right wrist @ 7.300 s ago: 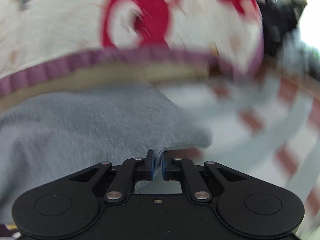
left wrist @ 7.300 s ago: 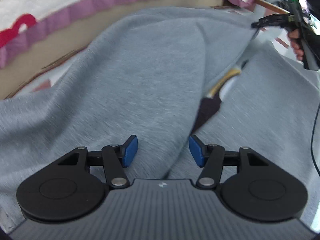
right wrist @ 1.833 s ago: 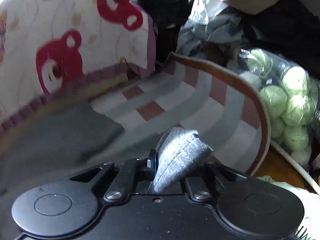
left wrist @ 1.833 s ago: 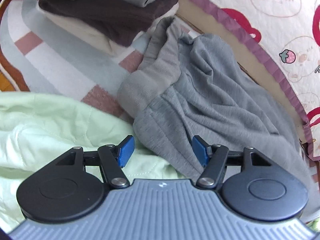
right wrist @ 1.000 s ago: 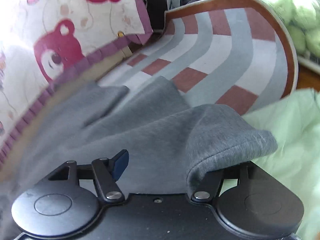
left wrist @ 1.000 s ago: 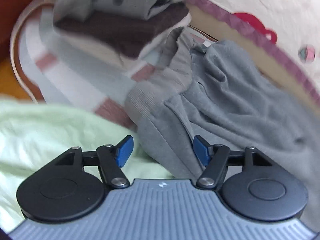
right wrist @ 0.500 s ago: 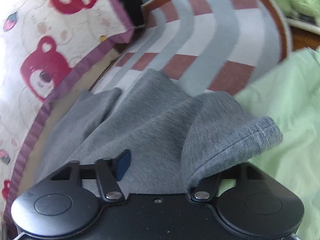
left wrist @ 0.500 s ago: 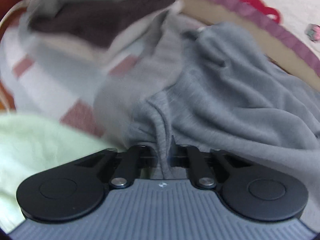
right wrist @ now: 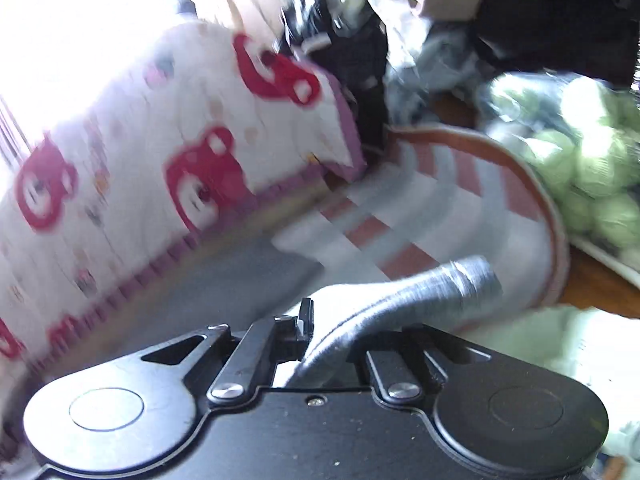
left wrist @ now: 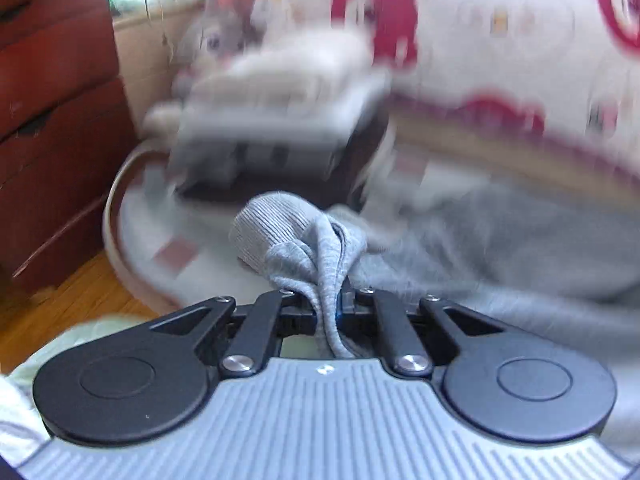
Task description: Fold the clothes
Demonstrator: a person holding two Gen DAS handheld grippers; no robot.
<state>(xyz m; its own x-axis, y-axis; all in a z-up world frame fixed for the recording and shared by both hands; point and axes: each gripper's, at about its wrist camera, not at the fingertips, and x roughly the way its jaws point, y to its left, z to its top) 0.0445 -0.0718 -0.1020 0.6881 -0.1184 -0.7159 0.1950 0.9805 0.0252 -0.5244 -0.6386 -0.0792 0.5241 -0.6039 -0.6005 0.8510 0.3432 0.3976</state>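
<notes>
Fingers (left wrist: 308, 312) now clamped on sweatshirt (left wrist: 304, 248)

The left tool (left wrist: 328, 312) has its jaws clamped on a bunched fold of a grey sweatshirt (left wrist: 480, 248), whose ribbed hem (left wrist: 272, 228) bulges up just beyond the fingertips. The rest of the garment trails off to the right, blurred. Farther off, a stack of folded clothes (left wrist: 272, 120) sits on a striped rug (left wrist: 168, 248) with a pale curved border. At the far left stands a reddish wooden dresser (left wrist: 52, 120) on a wooden floor (left wrist: 60, 304). A white blanket with red prints (left wrist: 500, 40) fills the far right. Pale green fabric (left wrist: 80, 340) shows near left.
</notes>
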